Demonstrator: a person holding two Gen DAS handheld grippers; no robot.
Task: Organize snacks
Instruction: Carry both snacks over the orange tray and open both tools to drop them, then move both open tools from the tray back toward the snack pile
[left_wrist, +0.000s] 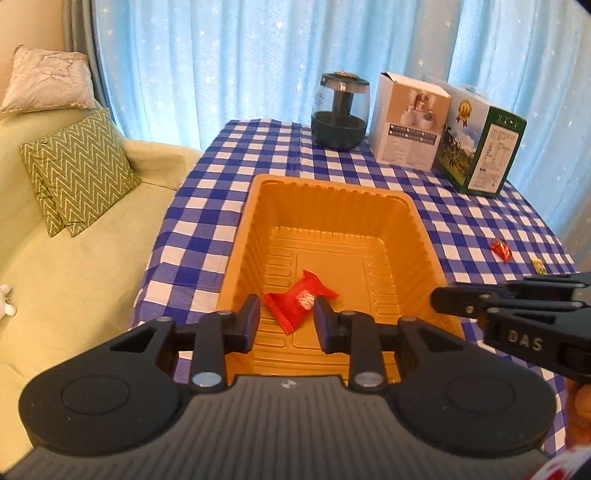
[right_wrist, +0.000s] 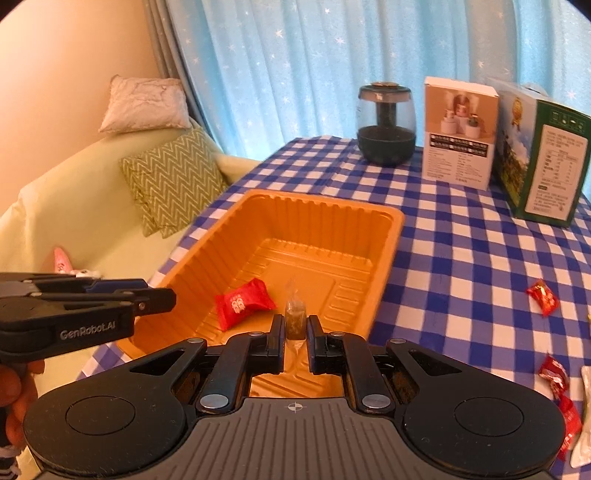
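the right gripper (right_wrist: 295, 334) pinches a small brown snack in a clear wrapper (right_wrist: 295, 317) between its black fingers; it hangs just over the near end of the orange plastic tray (right_wrist: 388, 229); the snack is not in the tray yet. the left gripper (left_wrist: 285, 319) has its fingers spread apart and holds nothing; it sits over the near end of the same tray, just above a red wrapped candy (left_wrist: 299, 299) that lies on the tray floor.

so i think the job has only just begun; one red candy is in, and the brown one looks ready to drop in next. more snacks wait on the blue and white checked tablecloth (right_wrist: 461, 240); a red wrapped sweet (right_wrist: 542, 297) lies well to the right of the tray, and more red wrapped sweets (right_wrist: 554, 373) sit near the right edge; a tiny yellow-green candy (left_wrist: 538, 266) lies there too.
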